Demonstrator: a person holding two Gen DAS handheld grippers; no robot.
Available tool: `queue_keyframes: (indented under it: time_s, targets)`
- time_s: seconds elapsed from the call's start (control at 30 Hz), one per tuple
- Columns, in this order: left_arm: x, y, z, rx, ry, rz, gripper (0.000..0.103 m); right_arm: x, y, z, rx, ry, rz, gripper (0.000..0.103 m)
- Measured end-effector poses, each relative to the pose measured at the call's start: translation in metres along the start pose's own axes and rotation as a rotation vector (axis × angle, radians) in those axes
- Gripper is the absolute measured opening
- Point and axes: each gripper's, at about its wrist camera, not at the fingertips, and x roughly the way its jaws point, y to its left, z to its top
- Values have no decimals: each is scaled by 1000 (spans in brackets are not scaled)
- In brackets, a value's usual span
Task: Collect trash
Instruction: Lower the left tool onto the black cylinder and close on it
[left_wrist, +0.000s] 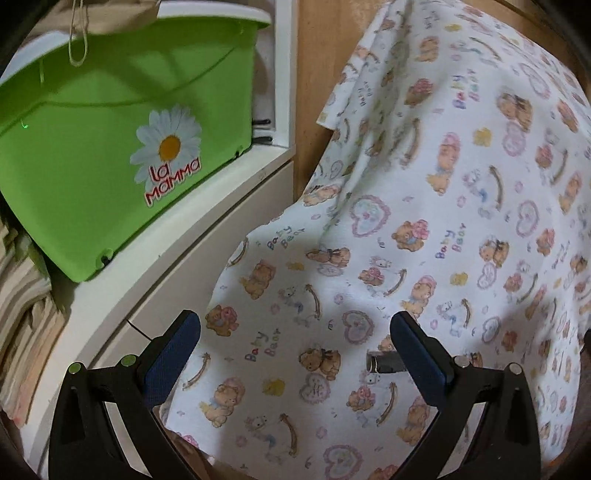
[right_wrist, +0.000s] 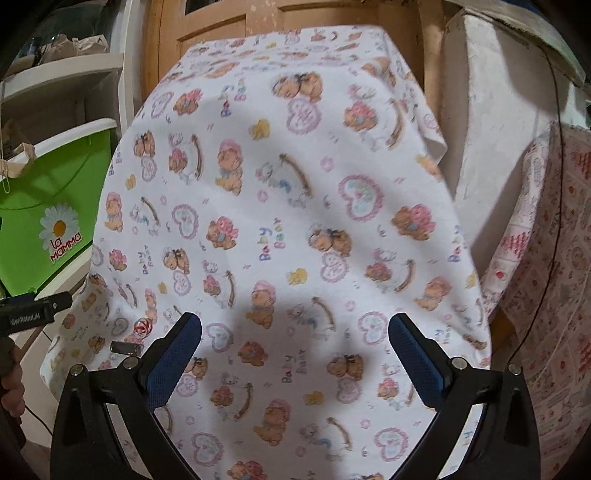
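Observation:
A table is covered by a white cloth printed with teddy bears, also filling the right wrist view. A small silver and dark piece of trash lies on the cloth just left of my left gripper's right finger; it also shows in the right wrist view, beside a small red-and-white wrapper. My left gripper is open and empty above the cloth. My right gripper is open and empty over the cloth's middle.
A green "La Mamma" bin stands on a white shelf unit left of the table. Folded towels lie at far left. The other hand-held gripper shows at the left edge. A second patterned cloth hangs at right.

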Motion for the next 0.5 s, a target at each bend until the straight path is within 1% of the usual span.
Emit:
queue_keyframes:
  time_s: [0.13, 0.33, 0.5]
  targets:
    - [8, 6, 4, -23, 29, 0, 102, 4, 11, 0, -14, 6, 4, 102]
    - [11, 7, 9, -5, 60, -2, 102, 3, 27, 2, -10, -1, 34, 102]
    - [18, 13, 11, -35, 106, -35, 102, 6, 37, 2, -9, 5, 22, 102]
